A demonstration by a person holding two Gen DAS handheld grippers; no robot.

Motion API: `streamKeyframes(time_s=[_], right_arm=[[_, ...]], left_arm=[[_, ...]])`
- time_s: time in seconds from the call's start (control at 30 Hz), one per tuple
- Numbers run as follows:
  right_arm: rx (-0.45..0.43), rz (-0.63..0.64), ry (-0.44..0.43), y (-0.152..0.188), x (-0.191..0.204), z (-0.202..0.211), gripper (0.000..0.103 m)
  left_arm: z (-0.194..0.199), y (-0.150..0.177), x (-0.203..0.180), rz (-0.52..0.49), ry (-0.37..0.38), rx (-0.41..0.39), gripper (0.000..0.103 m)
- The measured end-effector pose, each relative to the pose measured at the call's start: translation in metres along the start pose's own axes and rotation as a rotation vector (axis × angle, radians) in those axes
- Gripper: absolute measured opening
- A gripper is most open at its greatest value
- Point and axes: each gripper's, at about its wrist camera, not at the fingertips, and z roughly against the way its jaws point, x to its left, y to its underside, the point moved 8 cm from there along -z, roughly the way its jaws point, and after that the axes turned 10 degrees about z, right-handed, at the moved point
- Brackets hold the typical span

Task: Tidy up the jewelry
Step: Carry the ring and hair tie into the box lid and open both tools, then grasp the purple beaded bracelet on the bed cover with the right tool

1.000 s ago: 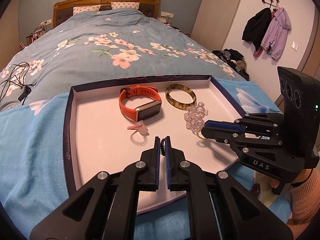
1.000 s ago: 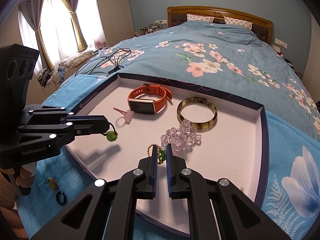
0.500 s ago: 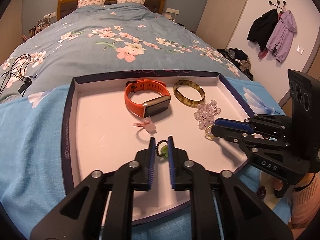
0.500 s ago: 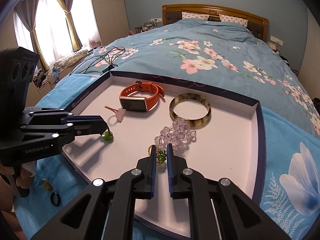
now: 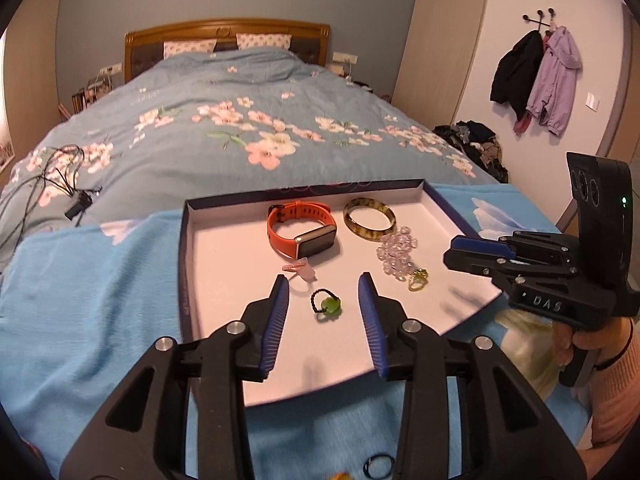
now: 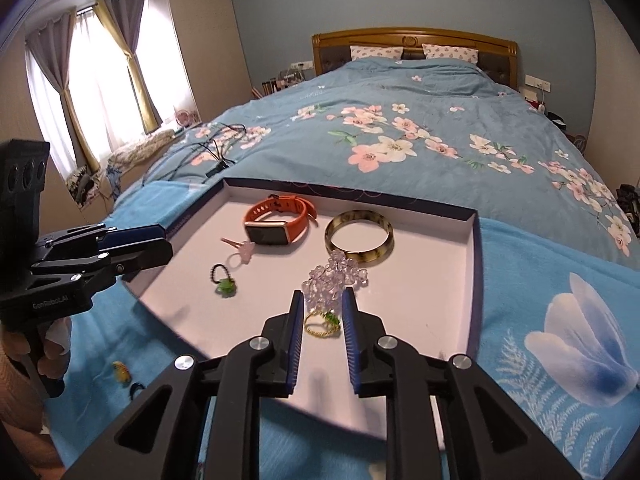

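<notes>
Black-framed left gripper (image 5: 323, 292) and right gripper (image 6: 320, 309) hover over a white-lined tray (image 5: 224, 264) on a bed, jaws just opened and apart. A green bead ring (image 5: 326, 302) lies released before the left gripper, a gold ring (image 6: 321, 323) before the right. Beyond lie crystal beads (image 5: 396, 250), an orange smartwatch (image 5: 302, 230) and a mottled bangle (image 5: 370, 222).

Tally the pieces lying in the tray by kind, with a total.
Rings: 3 (pink ring, green-stone ring, gold ring)
Bracelets: 2 (bangle, crystal bead bracelet)
Watches: 1 (orange watch)
Total: 6
</notes>
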Motion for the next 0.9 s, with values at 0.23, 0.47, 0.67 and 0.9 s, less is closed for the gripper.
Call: streamKeyframes(time_s=[0.23, 0.47, 0.67, 0.9], right_arm=[[-0.015, 0.018, -0.035, 0.021, 0.015, 0.036, 0.023], [0.052, 0.028, -0.05, 0.07, 0.03, 0.05, 0.023], [0.095, 0.0, -0.08, 0.097, 0.039, 0.052, 0.023], [0.121, 0.001, -0.088, 0.106, 0.047, 0.049, 0.012]], left_arm=[[0.042, 0.021, -0.004, -0.042, 0.014, -0.036, 0.042], [0.057, 0.056, 0.001, -0.04, 0.012, 0.004, 0.045], [0.06, 0.078, 0.009, -0.025, 0.01, 0.034, 0.046], [0.059, 0.087, 0.012, -0.009, 0.015, 0.05, 0.046]])
